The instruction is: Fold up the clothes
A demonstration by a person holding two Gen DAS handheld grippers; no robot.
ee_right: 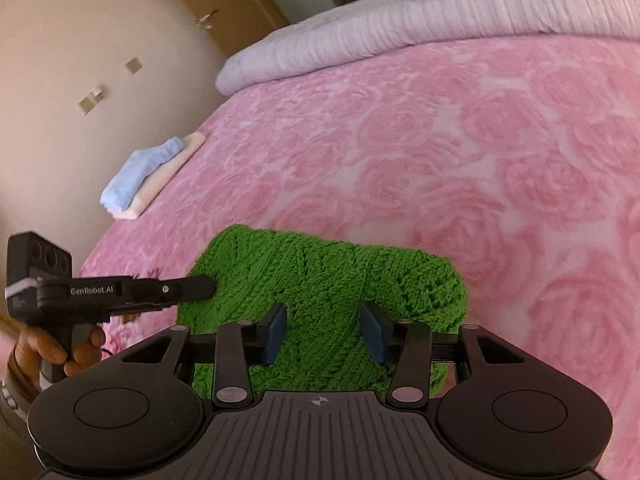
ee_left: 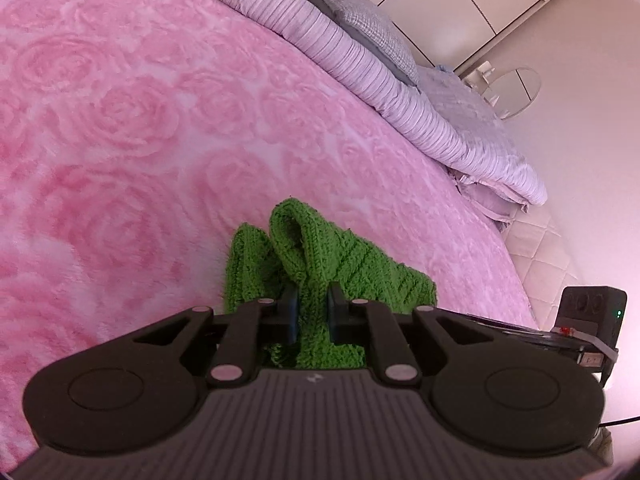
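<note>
A green knitted garment (ee_left: 344,264) lies bunched on the pink rose-patterned blanket (ee_left: 160,140). My left gripper (ee_left: 313,308) is shut on a raised fold of it, with green knit squeezed between the two pads. In the right wrist view the garment (ee_right: 320,272) is a rounded heap on the blanket (ee_right: 440,160). My right gripper (ee_right: 324,328) stands open just over its near side, its blue pads wide apart and the knit beneath them. The left gripper (ee_right: 204,286) comes in from the left, held by a hand (ee_right: 44,352), with its tip at the garment's left edge.
A folded stack of light blue and cream cloths (ee_right: 148,176) sits by the bed's left edge. A striped duvet (ee_left: 360,64) and a grey pillow (ee_left: 360,24) lie along the far side. The right gripper's camera housing (ee_left: 592,320) shows at the bed's right edge.
</note>
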